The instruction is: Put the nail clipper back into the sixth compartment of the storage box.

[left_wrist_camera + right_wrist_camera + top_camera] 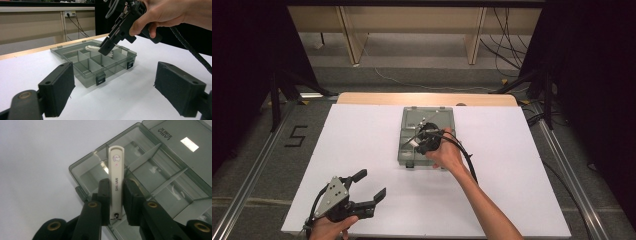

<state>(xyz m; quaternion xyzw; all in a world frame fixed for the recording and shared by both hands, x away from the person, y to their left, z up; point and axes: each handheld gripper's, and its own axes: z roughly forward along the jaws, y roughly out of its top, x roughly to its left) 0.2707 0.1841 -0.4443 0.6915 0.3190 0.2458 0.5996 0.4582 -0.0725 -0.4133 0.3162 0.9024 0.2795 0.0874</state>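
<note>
Right gripper [116,202]: pinching a slim cream metal nail clipper [116,177] by its sides, above the open translucent grey plastic compartment box [82,75].
Left gripper [362,192]: spread, idle on the white worktop [362,135], well apart.
Technique: lower level into one compartment, clear of dividers, before loosening.
Unclear: which compartment lies beneath; clipper's lower end hidden.

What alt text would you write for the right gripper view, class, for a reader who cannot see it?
The right gripper clamps a white nail clipper between its black fingers, above an open, smoky-grey compartment box on a white table.
</note>
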